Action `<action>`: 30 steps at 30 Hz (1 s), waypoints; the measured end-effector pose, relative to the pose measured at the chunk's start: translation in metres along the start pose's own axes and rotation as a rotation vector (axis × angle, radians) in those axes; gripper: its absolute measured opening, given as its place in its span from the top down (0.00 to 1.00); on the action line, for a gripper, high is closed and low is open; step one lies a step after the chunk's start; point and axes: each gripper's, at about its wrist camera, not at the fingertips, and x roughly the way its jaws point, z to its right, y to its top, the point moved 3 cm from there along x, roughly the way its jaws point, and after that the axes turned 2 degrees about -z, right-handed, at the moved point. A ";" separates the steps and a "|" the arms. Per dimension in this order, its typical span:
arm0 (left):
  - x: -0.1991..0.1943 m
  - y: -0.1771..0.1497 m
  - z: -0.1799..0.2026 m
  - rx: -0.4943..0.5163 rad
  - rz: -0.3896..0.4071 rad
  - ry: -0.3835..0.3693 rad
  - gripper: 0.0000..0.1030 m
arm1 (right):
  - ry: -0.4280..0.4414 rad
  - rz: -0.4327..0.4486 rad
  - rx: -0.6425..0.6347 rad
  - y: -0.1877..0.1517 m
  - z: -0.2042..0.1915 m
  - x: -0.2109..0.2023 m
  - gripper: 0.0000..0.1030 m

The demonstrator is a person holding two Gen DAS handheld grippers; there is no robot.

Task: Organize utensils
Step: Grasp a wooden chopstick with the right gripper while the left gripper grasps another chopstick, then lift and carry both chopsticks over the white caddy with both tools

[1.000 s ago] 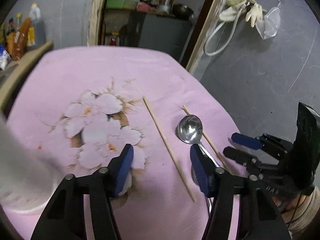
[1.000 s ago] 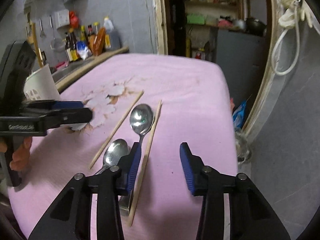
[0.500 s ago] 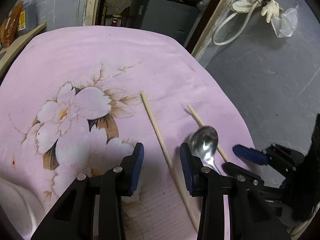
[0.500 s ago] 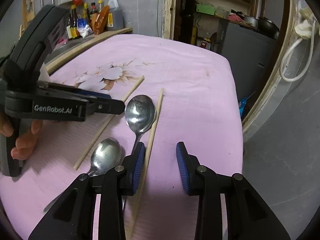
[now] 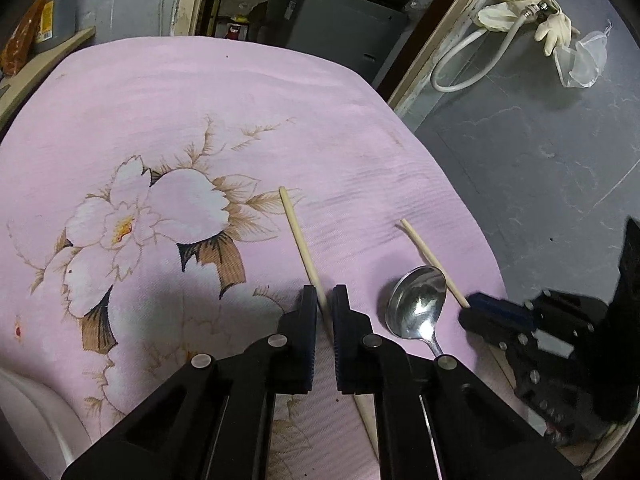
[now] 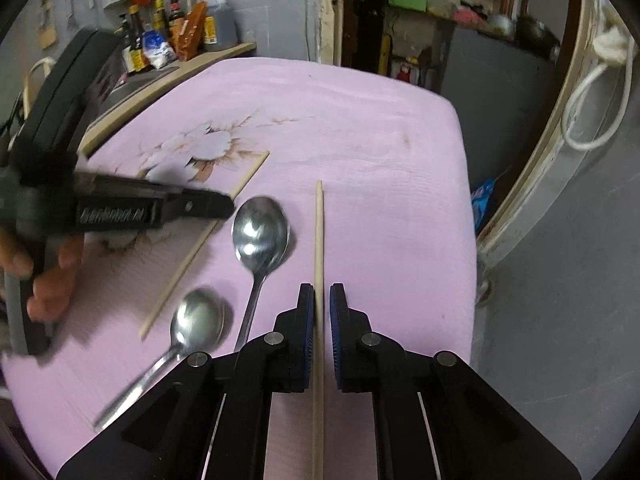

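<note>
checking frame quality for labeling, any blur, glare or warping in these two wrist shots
Right wrist view: the left gripper and the hand holding it are motion-blurred; the large spoon shows glare. Left wrist view: sharp on the chopstick, the spoon glints. Both views: fisheye bends the table edges, corners dark.

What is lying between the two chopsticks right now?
In the right wrist view, two spoons: the larger spoon beside the right chopstick, and a smaller spoon nearer the left chopstick. The left wrist view shows only the larger one.

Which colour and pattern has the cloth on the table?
Pink cloth with a white flower print, clearest in the left wrist view.
</note>
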 end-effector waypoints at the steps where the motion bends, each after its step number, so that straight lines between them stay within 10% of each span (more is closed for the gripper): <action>1: 0.000 0.000 0.000 0.000 -0.002 -0.004 0.94 | 0.007 -0.011 0.003 0.003 0.001 0.003 0.92; 11: -0.003 -0.003 0.007 -0.007 -0.006 -0.026 0.97 | 0.037 -0.068 0.031 0.021 0.004 0.014 0.97; 18: -0.025 -0.027 0.025 0.045 0.025 -0.039 0.98 | 0.098 0.120 0.102 -0.007 -0.002 -0.021 0.97; 30: -0.125 -0.069 0.056 0.144 0.464 -0.002 0.98 | 0.092 0.575 0.073 -0.033 -0.050 -0.104 0.97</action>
